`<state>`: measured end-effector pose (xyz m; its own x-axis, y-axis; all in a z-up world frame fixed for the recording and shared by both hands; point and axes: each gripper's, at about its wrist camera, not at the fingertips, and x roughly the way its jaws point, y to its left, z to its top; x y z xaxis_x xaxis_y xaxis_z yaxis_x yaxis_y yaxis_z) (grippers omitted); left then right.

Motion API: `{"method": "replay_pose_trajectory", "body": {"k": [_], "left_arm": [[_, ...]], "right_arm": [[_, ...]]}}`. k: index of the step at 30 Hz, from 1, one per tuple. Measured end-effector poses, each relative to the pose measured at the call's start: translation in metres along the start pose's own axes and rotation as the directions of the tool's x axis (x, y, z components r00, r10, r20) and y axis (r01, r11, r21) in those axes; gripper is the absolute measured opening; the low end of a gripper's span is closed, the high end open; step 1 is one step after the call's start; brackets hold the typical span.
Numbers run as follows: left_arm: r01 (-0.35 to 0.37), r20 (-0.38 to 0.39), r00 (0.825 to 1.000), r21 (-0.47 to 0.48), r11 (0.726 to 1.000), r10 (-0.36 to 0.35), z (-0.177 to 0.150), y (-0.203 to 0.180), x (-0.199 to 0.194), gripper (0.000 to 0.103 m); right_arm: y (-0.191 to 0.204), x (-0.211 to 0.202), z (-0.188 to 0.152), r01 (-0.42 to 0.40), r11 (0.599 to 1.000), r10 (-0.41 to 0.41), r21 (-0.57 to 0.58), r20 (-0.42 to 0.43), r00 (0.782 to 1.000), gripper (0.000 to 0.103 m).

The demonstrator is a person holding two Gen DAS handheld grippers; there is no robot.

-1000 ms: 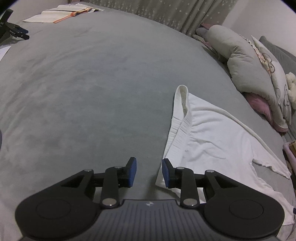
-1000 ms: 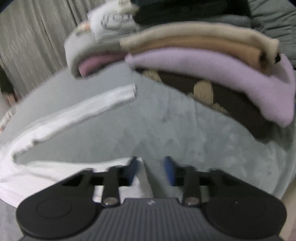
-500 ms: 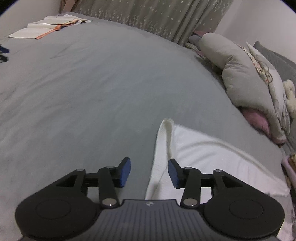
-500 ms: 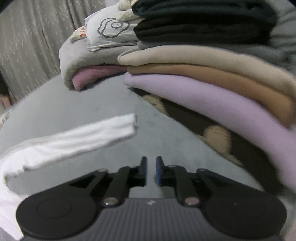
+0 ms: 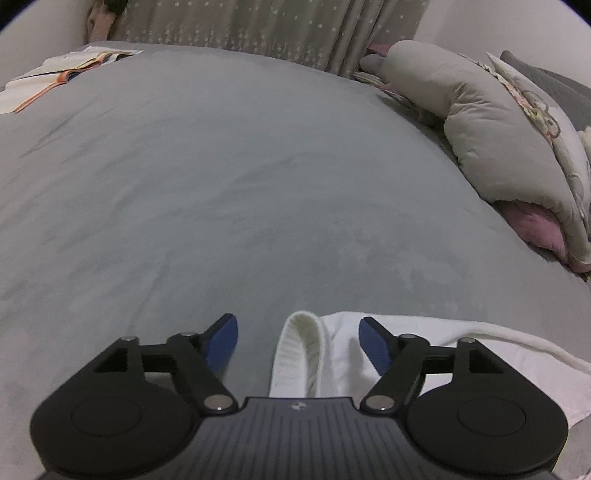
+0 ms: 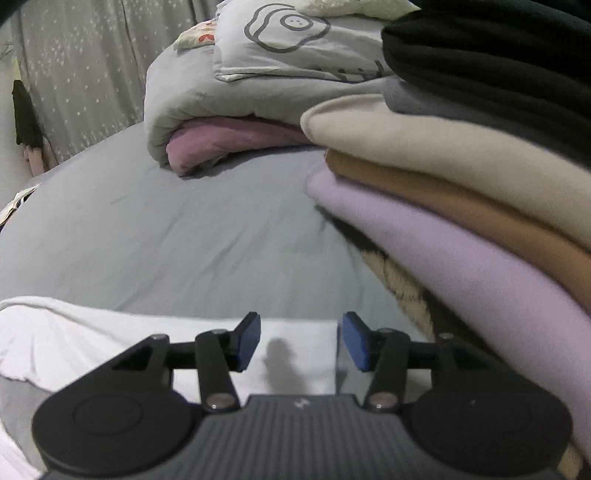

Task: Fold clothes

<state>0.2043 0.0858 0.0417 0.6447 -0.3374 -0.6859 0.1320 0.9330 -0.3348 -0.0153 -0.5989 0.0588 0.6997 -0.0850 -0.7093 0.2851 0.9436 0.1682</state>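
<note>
- The left gripper [image 5: 297,345] is opening its jaws; the ribbed cuff [image 5: 300,345] of a white garment [image 5: 436,345] is lying between the blue pads [image 5: 221,341], but neither pad is pressing on it, so nothing is being held.
- The right gripper [image 6: 301,341] is also opening, with its pads standing either side of the squared end of a white sleeve [image 6: 295,334]; the pads are not touching the cloth, and the gripper's shadow is falling on it.
- The white garment is lying flat on the grey bed cover [image 5: 258,184], close in under both grippers; from the left wrist view it is spreading away to the right, and from the right wrist view it is running off to the left.
- How many folds it is carrying I cannot tell, since only its near edges are showing; judging by the loose cuff and sleeve end, the folding is looking early or mid-way, not finished.
- Further right, a stack of folded clothes [image 6: 461,192] is sitting on the bed: lilac, tan, cream and black layers, suggesting several items are already done.
- Beyond that, a grey folded quilt [image 6: 221,99] over a pink one is resting at the far side, in front of the starred curtain [image 5: 277,26].
- An open book [image 5: 66,70] is lying at the far left of the bed.
- What is remaining, as I judge it: taking hold of the cuff and sleeve end, bringing them over the body, and adding the garment to the stack.
</note>
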Motion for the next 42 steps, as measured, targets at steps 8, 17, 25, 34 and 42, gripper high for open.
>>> {"method": "replay_pose_trajectory", "body": {"k": [8, 17, 25, 34, 42], "left_arm": [[0.160, 0.061, 0.986, -0.095, 0.983, -0.154, 0.000, 0.017, -0.009, 0.076], [0.033, -0.056, 0.998, 0.068, 0.997, -0.030, 0.000, -0.012, 0.010, 0.006], [-0.025, -0.007, 1.000, 0.049, 0.998, 0.025, 0.008, -0.001, 0.004, 0.005], [-0.013, 0.038, 0.999, 0.033, 0.999, 0.012, 0.009, 0.000, 0.001, 0.005], [0.020, 0.050, 0.999, -0.009, 1.000, -0.019, 0.012, 0.009, -0.002, 0.005]], "right_arm": [[-0.001, 0.014, -0.009, -0.035, 0.999, 0.033, -0.042, -0.042, 0.999, 0.031], [0.018, 0.008, 0.002, 0.055, 0.986, -0.051, -0.156, 0.025, 0.998, 0.004], [0.019, 0.001, 0.009, 0.104, 0.982, -0.089, -0.155, 0.101, 0.991, 0.004], [0.023, 0.008, 0.016, 0.131, 0.981, -0.114, -0.143, 0.122, 0.986, 0.004], [0.019, 0.014, 0.014, 0.171, 0.973, -0.160, -0.156, 0.083, 0.984, 0.009]]}}
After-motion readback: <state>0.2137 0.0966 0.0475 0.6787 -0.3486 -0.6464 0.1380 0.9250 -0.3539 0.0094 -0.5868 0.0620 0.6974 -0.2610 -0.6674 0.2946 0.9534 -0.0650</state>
